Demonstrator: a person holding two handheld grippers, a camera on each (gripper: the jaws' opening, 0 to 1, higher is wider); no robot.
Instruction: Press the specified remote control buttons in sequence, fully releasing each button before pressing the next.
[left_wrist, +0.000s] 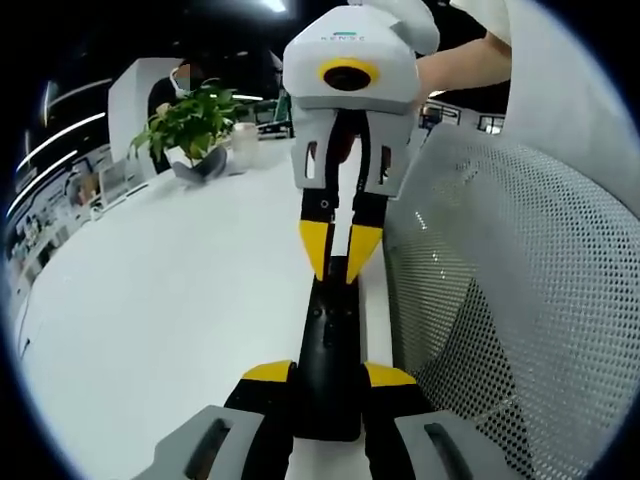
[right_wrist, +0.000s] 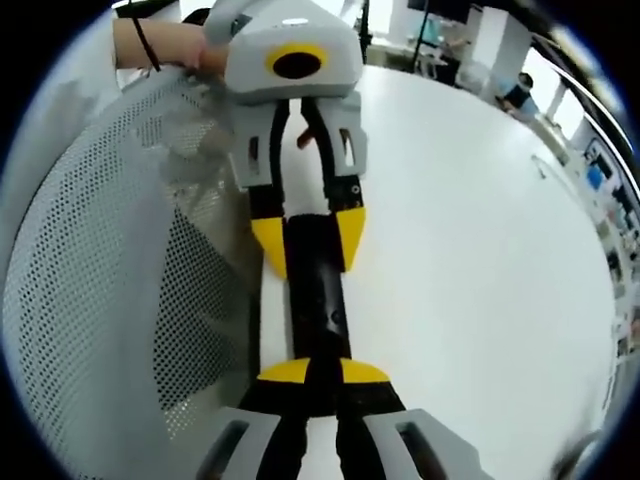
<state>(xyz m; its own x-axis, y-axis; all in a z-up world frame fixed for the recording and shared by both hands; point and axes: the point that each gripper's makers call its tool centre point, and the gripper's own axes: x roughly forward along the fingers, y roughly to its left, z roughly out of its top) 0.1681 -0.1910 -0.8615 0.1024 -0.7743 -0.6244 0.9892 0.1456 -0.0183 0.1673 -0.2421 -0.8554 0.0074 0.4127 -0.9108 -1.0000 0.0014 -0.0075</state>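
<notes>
A long black remote (left_wrist: 330, 340) lies along the white table's (left_wrist: 180, 300) edge. In the left gripper view my left gripper (left_wrist: 328, 375) is shut on its near end, one yellow-tipped jaw on each long side. My right gripper (left_wrist: 338, 250) comes down from above, jaws shut, tips together on the remote's far part. In the right gripper view the remote (right_wrist: 318, 290) runs away from my right gripper (right_wrist: 325, 372), whose tips meet over its top face. Farther along, my left gripper (right_wrist: 308, 238) clamps the remote's sides. The buttons are too dark to make out.
A white mesh chair back (left_wrist: 520, 300) stands close beside the table edge, right against the remote, and shows again on the left (right_wrist: 100, 280). A potted plant (left_wrist: 195, 125) stands far across the table. A person's hand (right_wrist: 160, 45) holds the left gripper. Open tabletop (right_wrist: 470, 250) spreads out.
</notes>
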